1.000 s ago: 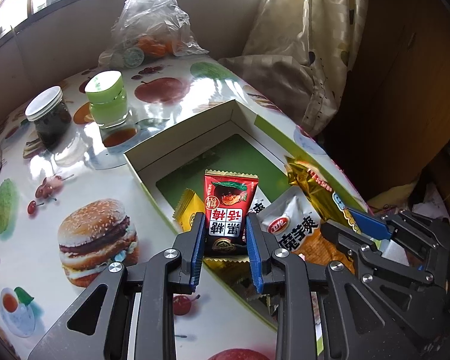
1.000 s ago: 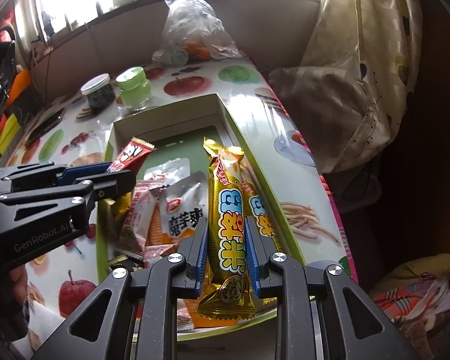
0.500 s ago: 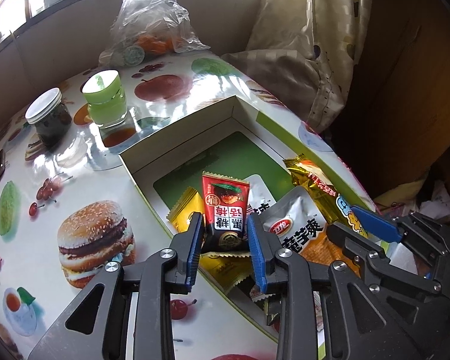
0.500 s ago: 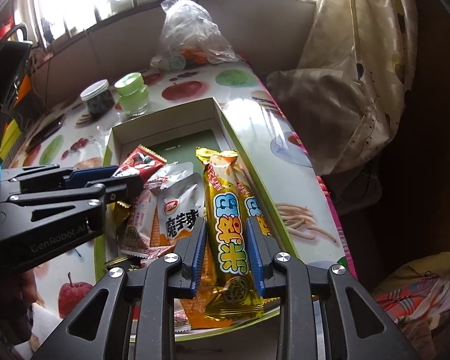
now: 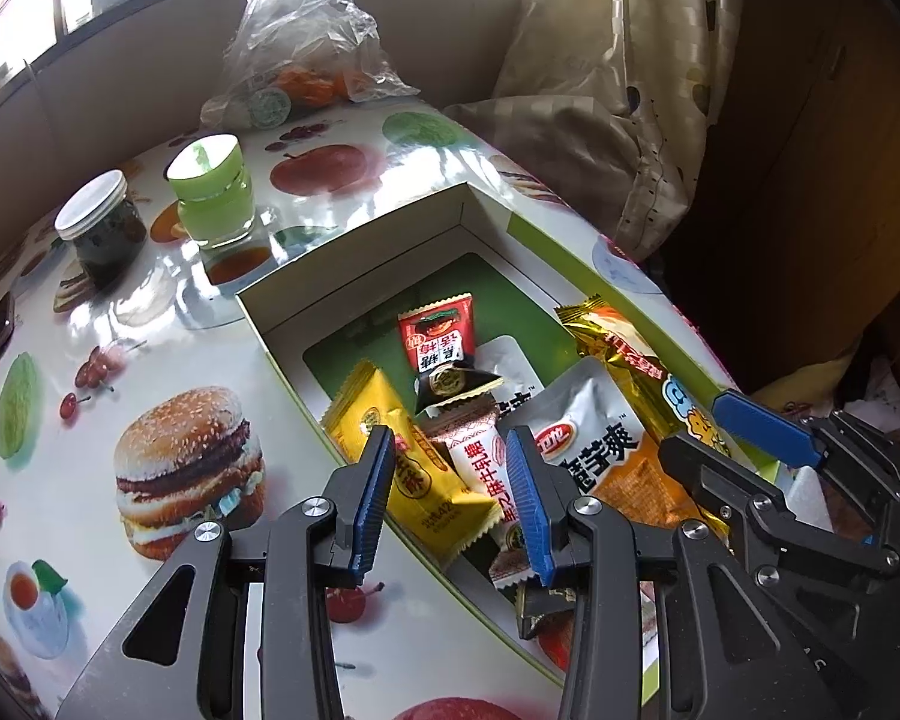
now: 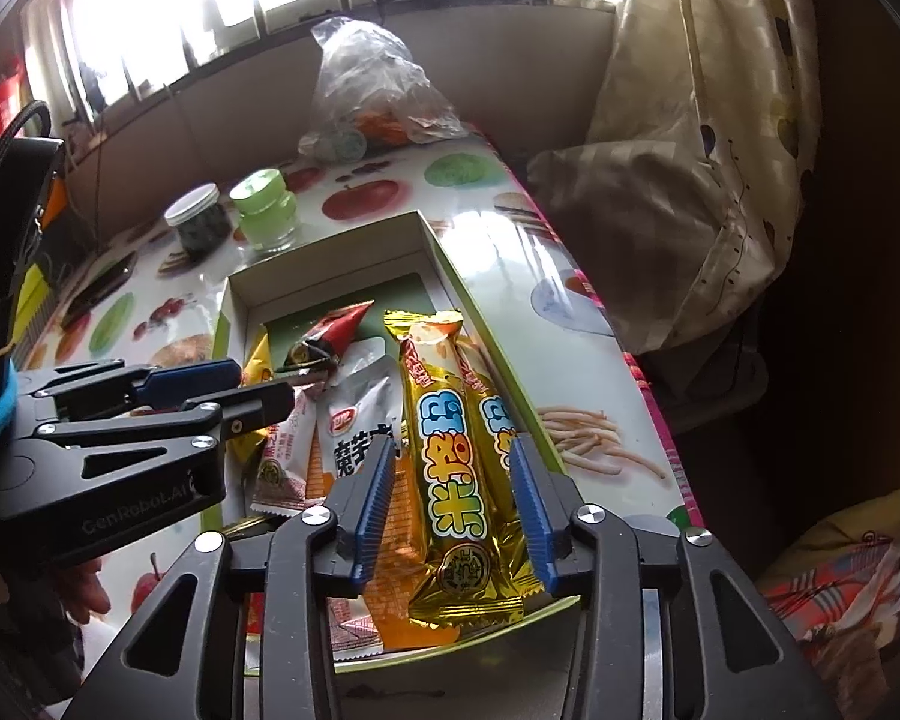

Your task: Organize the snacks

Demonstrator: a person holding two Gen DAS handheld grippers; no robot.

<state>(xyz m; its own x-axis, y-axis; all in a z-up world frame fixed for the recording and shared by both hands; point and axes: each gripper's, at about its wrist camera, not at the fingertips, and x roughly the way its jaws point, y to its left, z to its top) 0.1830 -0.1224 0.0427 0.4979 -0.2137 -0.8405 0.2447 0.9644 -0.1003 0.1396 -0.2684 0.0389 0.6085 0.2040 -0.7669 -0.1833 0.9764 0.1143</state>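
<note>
The open cardboard box sat on the fruit-print table with its long side running toward 12 o'clock, and the snacks lay in its near half, I judged so that both grippers could reach them without leaning over the walls. The left gripper hung over the near-left corner with its jaws apart and nothing between them that it gripped; the yellow packet and the pink-and-white packet merely lay below the gap. The right gripper stood likewise spread, its blue pads either side of the 2 gold bars, which rested flat along the box's right wall, at about 3 o'clock from the other snacks. I could not tell whether the pads touched the wrappers, but the gap looked wider than the bars, so I took them as let go. Lying lengthwise against the wall, the bars seemed sorted as a pair

Counted from the left view: 2 gold bars, 1 red-and-black packet toward 12 o'clock, propped on the pile, 1 yellow packet, 1 pink-and-white packet, 1 white-and-orange pouch, and 1 pale pouch half buried. More wrappers showed at the near edge, too covered to count. Beyond the box at 11 o'clock stood 2 jars, 1 dark and 1 green, with 1 clear plastic bag further at 12 o'clock
</note>
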